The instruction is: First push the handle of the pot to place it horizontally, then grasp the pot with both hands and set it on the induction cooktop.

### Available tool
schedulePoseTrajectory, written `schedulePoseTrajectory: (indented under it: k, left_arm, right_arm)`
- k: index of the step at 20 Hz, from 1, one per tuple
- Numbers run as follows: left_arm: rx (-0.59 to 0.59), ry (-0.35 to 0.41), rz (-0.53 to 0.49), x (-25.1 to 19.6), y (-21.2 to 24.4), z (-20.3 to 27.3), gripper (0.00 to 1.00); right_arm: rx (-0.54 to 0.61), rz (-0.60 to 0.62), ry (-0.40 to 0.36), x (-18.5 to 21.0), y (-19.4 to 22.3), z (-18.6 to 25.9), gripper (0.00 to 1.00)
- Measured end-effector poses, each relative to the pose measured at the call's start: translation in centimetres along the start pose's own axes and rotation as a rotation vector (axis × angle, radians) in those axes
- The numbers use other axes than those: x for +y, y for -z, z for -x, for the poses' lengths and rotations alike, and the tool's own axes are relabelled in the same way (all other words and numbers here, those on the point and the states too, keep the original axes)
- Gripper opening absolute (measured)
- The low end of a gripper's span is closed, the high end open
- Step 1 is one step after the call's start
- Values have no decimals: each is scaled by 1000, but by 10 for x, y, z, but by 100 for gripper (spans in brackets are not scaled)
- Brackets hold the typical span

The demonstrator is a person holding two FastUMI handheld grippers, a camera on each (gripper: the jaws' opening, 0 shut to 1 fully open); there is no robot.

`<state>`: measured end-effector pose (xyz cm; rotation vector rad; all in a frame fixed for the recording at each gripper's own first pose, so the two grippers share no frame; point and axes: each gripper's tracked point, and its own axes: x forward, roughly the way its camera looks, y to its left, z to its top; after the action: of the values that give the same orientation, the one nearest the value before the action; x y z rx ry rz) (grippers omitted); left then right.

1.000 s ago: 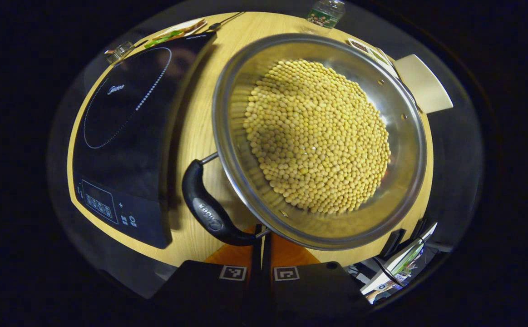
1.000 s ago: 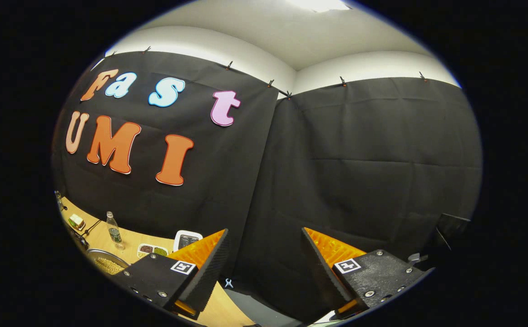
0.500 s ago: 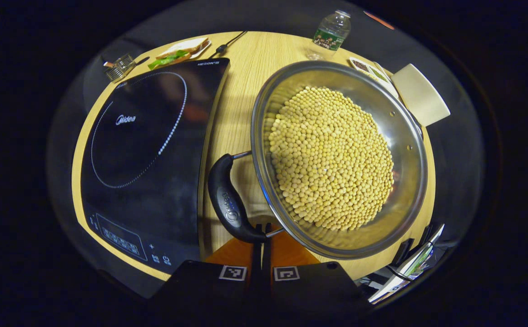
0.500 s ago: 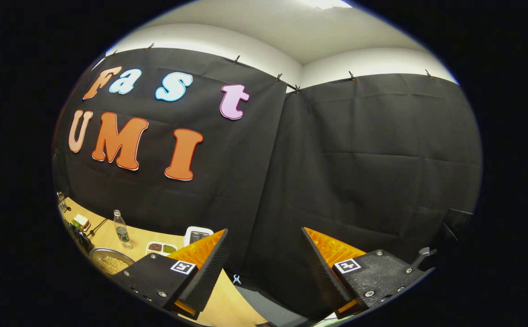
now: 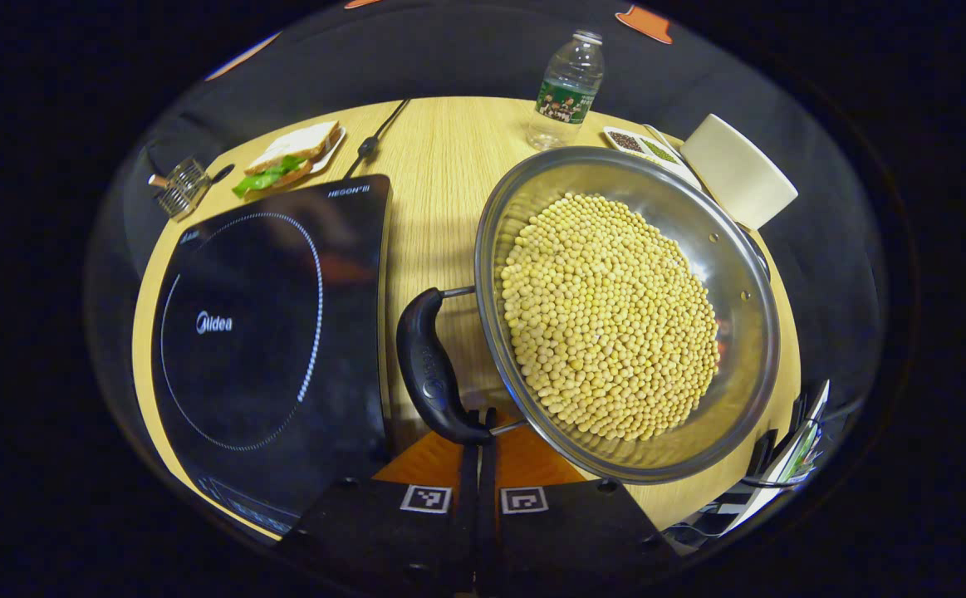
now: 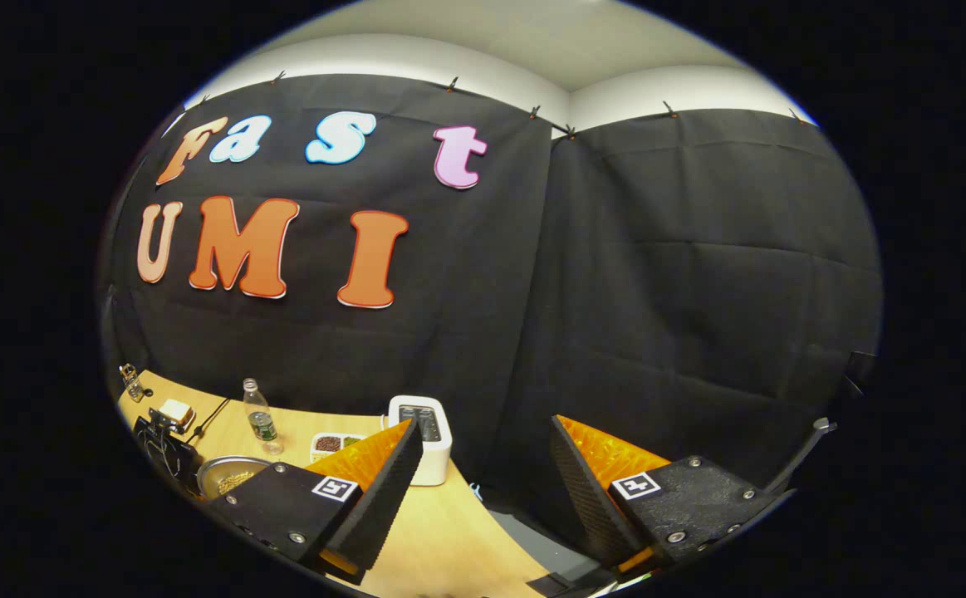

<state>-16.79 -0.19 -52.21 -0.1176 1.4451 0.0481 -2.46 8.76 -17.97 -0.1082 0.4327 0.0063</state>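
Note:
A steel pot (image 5: 740, 274) full of yellow soybeans (image 5: 607, 316) sits on the wooden table, right of the black induction cooktop (image 5: 242, 332). Its black handle (image 5: 424, 365) stands off the pot's left side, between pot and cooktop. My left gripper (image 5: 478, 419) is shut, its tips touching the near end of that handle where the wire meets it. My right gripper (image 6: 483, 482) hangs open in the air facing the booth wall, nothing between its fingers. In the right gripper view the pot (image 6: 229, 475) lies far off at lower left.
A water bottle (image 5: 564, 91), a small dish of beans (image 5: 640, 145) and a white toaster (image 5: 736, 170) stand behind the pot. A sandwich plate (image 5: 283, 158) and a small wire holder (image 5: 179, 184) lie beyond the cooktop. A cable runs off the table's far edge.
The left gripper's view has drawn back and tilted up; the handle has swung nearer the cooktop's edge with the shut tips still against it. The right gripper has tipped down, showing more table.

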Motion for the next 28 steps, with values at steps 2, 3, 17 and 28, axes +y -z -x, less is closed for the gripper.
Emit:
schedulePoseTrajectory:
  k: [2,3,17,28]
  left_arm:
    - [-17,11,-21,3,-7,-4,8]
    - [-25,14,-19,4,-11,-5,8]
    - [-93,65,12,18,-43,17,8]
    - [-326,88,-49,15,-92,86,87]
  right_arm:
    - [26,-28,-49,25,4,-4,95]
    - [41,-52,-78,39,8,-5,95]
    - [391,-115,-285,171,129,-38,96]
    - [567,-45,-367,219,200,-51,96]
